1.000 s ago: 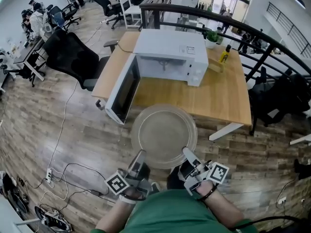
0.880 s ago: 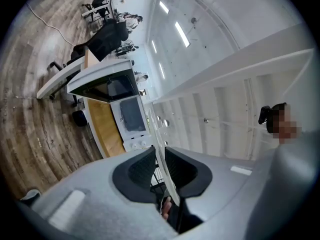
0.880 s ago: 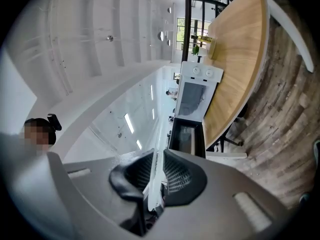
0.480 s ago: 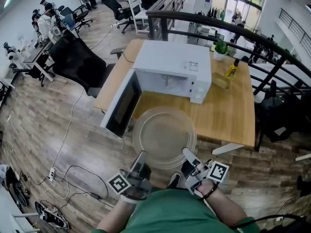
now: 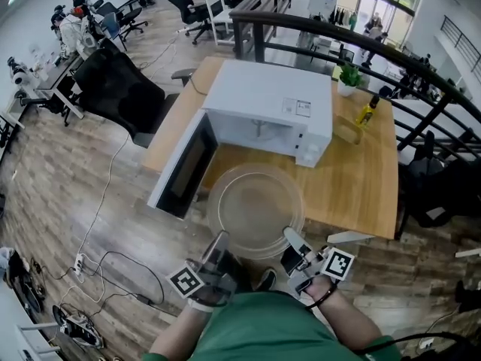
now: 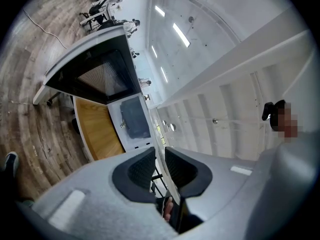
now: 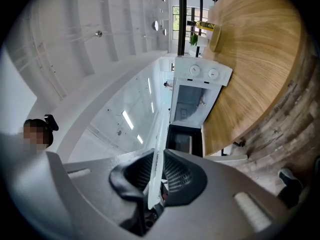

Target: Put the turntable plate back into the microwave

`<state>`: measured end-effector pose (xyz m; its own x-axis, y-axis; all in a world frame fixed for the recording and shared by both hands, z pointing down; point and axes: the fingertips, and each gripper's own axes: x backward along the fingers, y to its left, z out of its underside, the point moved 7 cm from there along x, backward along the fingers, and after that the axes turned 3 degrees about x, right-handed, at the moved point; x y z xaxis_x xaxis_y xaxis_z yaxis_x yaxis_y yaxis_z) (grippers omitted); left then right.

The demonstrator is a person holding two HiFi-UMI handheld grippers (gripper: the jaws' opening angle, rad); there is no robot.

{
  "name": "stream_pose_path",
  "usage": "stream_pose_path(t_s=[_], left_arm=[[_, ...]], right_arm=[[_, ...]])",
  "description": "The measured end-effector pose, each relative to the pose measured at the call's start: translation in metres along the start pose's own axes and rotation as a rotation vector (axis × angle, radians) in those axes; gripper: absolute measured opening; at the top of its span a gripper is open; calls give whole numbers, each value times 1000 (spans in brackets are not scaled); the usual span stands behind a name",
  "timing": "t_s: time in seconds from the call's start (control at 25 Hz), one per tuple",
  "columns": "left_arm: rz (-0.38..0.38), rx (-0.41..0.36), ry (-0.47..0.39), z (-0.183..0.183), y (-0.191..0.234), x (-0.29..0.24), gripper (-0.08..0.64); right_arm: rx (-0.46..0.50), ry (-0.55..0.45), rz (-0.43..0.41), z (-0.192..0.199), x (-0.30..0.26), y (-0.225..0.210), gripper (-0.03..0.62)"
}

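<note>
Looking down in the head view, the glass plate (image 5: 255, 207) is held level in front of the person, and in the picture it overlaps the near edge of the wooden table (image 5: 353, 179). The left gripper (image 5: 220, 239) grips its rim at seven o'clock and the right gripper (image 5: 289, 234) at five o'clock. At twelve o'clock from the plate stands the white microwave (image 5: 267, 96), with its door (image 5: 180, 168) swung open toward nine o'clock. A yellow bottle (image 5: 366, 111) stands on the table at two o'clock.

In the left gripper view, the jaws stand narrow and their dark pads (image 6: 142, 166) are clamped on the plate's thin rim, which runs edge-on between them. The open microwave sits at eleven o'clock. The pale sheen at three o'clock is probably the ceiling mirrored in the glass.

In the right gripper view, the jaws are likewise narrow, pinching the rim. The microwave's open front lies at twelve o'clock and the table at two o'clock.
</note>
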<state>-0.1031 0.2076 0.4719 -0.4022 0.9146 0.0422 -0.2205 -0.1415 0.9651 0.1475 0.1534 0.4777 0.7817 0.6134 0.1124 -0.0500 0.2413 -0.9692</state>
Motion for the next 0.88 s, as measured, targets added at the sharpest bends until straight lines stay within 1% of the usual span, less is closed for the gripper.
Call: stream_pose_path(t_s=[0.2, 0.4, 0.64, 0.88], left_arm=[[0, 17, 32, -17, 19, -32, 69], [6, 25, 85, -42, 33, -69, 71], [7, 47, 123, -71, 54, -109, 69], [-18, 73, 158, -92, 79, -124, 72]], right_arm=[[-3, -23, 24, -18, -22, -17, 44], [-4, -59, 60, -37, -49, -30, 43], [-12, -100, 96, -56, -83, -51, 43], [-11, -115, 124, -61, -109, -64, 44]])
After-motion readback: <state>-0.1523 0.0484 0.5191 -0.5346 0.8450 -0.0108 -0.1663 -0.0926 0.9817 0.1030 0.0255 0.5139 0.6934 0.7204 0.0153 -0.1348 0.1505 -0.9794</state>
